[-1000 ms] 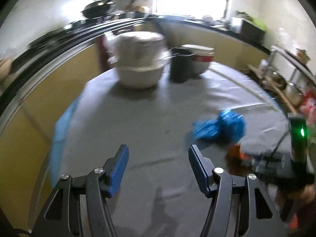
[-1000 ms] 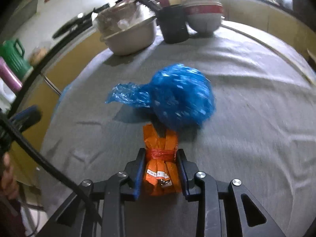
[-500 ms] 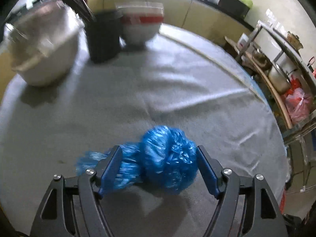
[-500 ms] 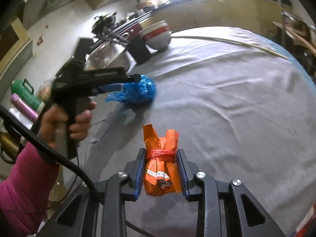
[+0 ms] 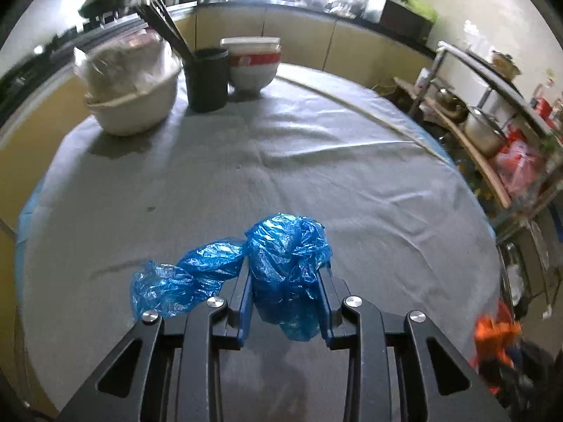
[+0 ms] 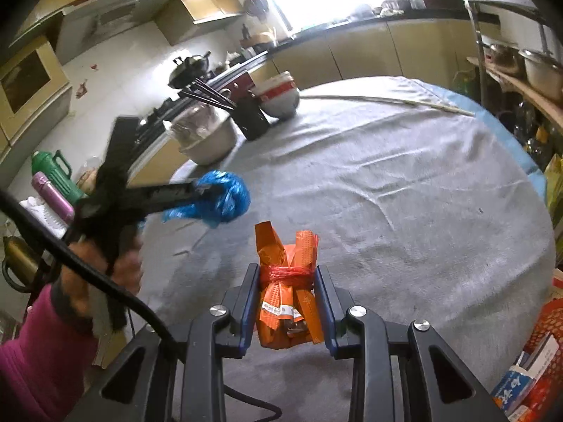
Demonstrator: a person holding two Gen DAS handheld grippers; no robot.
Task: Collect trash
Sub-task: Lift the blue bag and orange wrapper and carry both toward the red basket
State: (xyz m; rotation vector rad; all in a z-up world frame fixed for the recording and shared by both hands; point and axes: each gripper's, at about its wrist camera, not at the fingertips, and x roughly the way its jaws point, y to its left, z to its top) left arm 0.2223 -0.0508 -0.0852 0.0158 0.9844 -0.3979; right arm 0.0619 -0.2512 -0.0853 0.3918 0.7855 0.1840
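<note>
My left gripper is shut on a crumpled blue plastic bag, whose loose tail hangs out to the left, above the grey tablecloth. In the right wrist view the same bag is held up off the table at the left. My right gripper is shut on an orange wrapper bundle tied with red string, held above the table's near edge. The bundle also shows at the left wrist view's lower right.
At the table's far side stand a cream covered bowl, a black utensil holder and a red-and-white bowl. A metal shelf with pots stands right. A red net bag with boxes lies at the near right.
My left gripper closed on the blue bag and lifted it off the table. My right gripper kept hold of the orange bundle and drew back a little.
</note>
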